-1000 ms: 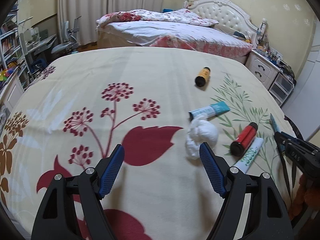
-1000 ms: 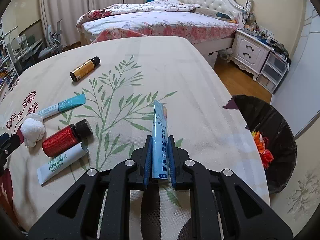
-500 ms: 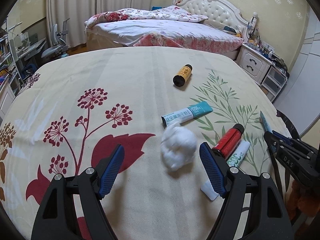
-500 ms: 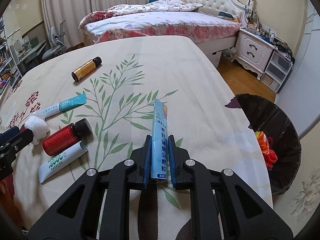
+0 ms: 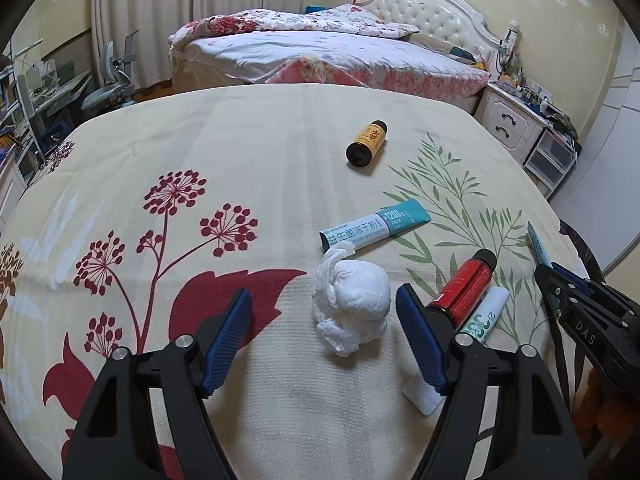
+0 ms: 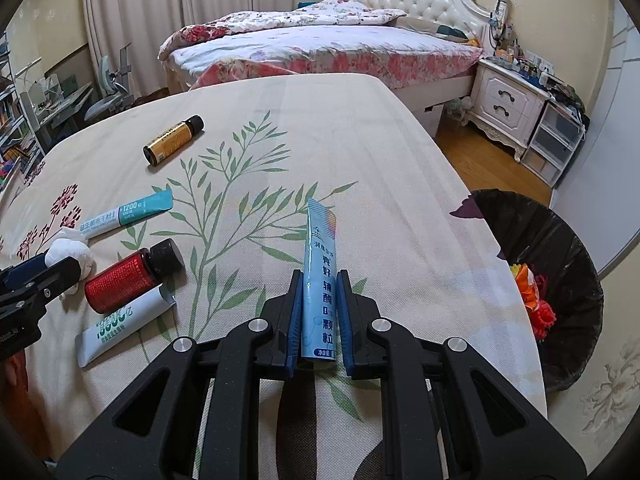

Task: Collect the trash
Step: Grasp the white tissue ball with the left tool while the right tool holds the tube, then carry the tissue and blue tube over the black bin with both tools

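Note:
A crumpled white tissue wad (image 5: 352, 304) lies on the flowered cloth between the fingers of my left gripper (image 5: 323, 296), nearer the right finger. The jaws are closing and the pads do not touch the wad. To its right lie a red bottle (image 5: 464, 288) and a white-green tube (image 5: 484, 316), and behind it a teal sachet (image 5: 376, 226). My right gripper (image 6: 319, 274) is shut on a light blue sachet (image 6: 320, 248) that sticks out forward over the cloth. A black-lined trash bin (image 6: 552, 248) stands to its right, below the table edge.
An amber bottle (image 6: 174, 140) lies farther back on the cloth. The table edge (image 6: 460, 184) drops to a wooden floor on the right. A bed (image 6: 320, 48) and a white nightstand (image 6: 508, 104) stand behind. Red and orange scraps (image 6: 536, 304) lie in the bin.
The left gripper has shifted right, so the tissue wad now lies between its fingers, and its jaws have narrowed a little. The right gripper and its sachet have stayed still.

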The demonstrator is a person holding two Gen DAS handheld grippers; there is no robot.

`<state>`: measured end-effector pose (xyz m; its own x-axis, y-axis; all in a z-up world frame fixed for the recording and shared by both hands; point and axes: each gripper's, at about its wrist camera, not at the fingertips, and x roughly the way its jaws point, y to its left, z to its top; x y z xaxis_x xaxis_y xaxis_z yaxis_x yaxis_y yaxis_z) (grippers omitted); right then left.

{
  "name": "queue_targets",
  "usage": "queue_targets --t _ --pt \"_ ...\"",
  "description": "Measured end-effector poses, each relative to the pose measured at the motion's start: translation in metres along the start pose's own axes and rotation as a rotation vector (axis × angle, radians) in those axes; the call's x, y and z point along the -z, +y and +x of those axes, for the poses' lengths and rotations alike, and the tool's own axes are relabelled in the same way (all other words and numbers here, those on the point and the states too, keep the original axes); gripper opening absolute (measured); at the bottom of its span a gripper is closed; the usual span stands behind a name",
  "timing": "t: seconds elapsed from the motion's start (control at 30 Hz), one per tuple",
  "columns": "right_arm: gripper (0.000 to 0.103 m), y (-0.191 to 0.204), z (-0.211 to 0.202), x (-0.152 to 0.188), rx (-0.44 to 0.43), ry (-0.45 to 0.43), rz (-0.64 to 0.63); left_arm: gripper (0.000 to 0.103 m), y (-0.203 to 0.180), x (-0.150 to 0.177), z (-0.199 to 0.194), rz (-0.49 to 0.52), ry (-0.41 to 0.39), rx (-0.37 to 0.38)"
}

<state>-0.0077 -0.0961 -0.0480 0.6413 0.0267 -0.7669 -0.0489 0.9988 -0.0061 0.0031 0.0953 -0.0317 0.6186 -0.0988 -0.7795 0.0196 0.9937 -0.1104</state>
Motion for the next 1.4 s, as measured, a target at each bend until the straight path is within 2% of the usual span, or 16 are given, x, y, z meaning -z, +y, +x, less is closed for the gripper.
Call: queue_targets --t 0.2,0.27,0.37,0.53,0.7,0.87,1.1,1.4 --pt "0.017 0.000 0.000 0.000 0.000 0.001 0.000 0.047 -0.006 0.001 0.004 0.023 0.008 0.015" --pt "0.016 0.000 0.000 0.001 0.001 0.000 -0.001 0.036 -0.008 0.002 0.004 0.034 0.006 0.023" --pt "0.016 0.000 0.000 0.001 0.001 0.000 -0.001 0.033 -0.011 0.004 0.001 0.047 -0.010 0.023" --pt "0.016 0.000 -0.002 -0.001 0.006 -0.004 0.000 0.030 -0.011 0.006 -0.004 0.049 -0.034 0.029" --pt "0.011 -0.004 -0.005 -0.001 0.011 -0.010 0.014 0.030 -0.014 0.008 -0.013 0.058 -0.067 0.037" --pt "0.010 -0.008 -0.008 -0.001 0.008 -0.023 0.032 0.030 -0.025 0.004 -0.030 0.076 -0.104 0.081" --pt "0.010 -0.031 -0.021 -0.001 0.040 -0.056 0.073 0.030 -0.066 -0.011 -0.047 0.158 -0.175 0.158" --pt "0.010 -0.101 -0.042 -0.007 0.181 -0.120 0.186 0.030 -0.142 -0.027 -0.032 0.267 -0.203 0.224"
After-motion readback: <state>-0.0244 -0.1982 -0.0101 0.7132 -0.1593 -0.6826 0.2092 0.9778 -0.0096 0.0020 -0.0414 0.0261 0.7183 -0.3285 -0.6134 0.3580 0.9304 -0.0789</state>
